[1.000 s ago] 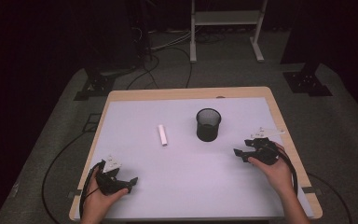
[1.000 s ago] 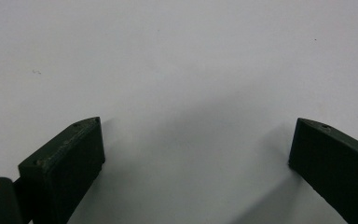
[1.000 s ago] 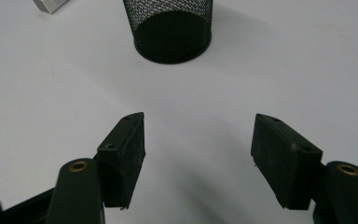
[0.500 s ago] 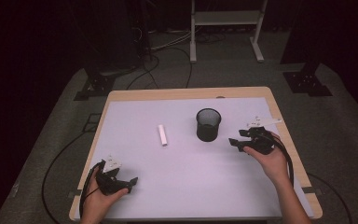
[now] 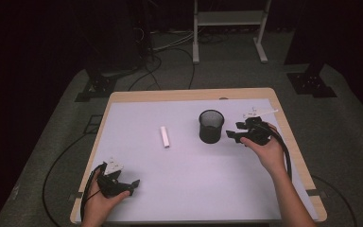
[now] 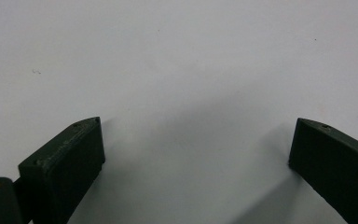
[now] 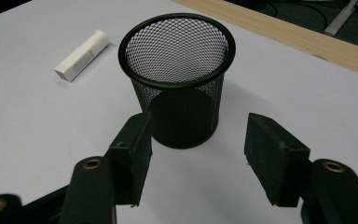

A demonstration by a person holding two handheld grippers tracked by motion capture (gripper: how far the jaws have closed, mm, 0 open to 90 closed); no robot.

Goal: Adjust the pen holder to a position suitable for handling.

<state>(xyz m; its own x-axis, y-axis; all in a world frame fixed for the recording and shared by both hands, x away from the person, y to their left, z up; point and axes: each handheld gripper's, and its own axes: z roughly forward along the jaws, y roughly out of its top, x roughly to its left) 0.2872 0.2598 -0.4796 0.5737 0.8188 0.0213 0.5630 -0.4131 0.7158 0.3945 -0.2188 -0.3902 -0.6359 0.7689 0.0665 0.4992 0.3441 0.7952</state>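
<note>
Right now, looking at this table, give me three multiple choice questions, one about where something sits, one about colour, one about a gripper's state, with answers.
1. Where does the white stick lie?
A. Inside the cup
B. On the table, left of the mesh cup
C. Between the right gripper's jaws

2. What colour is the mesh cup?
A. Black
B. Red
C. Yellow

3. How does the right gripper stand?
A. Shut on the cup
B. Shut on the stick
C. Open, jaws apart just short of the cup

Answers: B, the high view shows it flat beside the cup; A, dark mesh in both views; C, the right gripper view shows bare table between its jaws.
</note>
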